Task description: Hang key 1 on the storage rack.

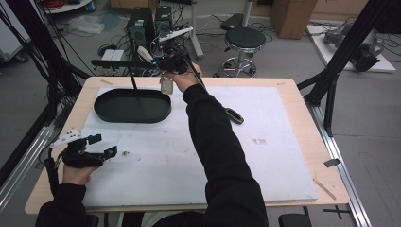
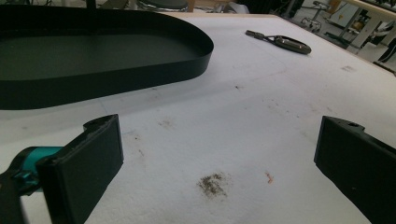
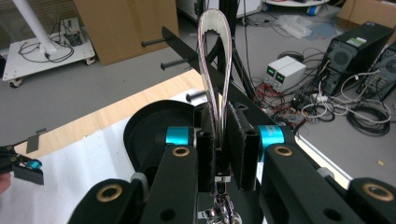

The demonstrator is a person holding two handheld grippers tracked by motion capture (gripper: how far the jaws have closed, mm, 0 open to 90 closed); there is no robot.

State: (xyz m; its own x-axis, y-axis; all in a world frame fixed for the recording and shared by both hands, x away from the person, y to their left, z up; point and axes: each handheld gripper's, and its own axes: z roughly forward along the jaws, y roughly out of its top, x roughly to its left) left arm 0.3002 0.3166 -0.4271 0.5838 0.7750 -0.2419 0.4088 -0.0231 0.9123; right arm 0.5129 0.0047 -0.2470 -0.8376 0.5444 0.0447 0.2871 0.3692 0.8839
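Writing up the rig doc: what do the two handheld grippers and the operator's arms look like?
Both grippers are black, each with two flat black fingers. The left gripper has teal accents near the fingers and a grey three-cornered plate on top. The right gripper has teal collars, brass-coloured rivets on its linkage arms and fuzzy black pads. A black cable trails from it. Both sleeves are black.

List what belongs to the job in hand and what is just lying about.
Job in hand:
- strap loop, clamped in the right gripper
- black peg rack that it is held up to
- black oval tray below the rack

Lying about:
- dark fob-like item on the white mat
- left gripper, open and empty
- stool
- computer towers
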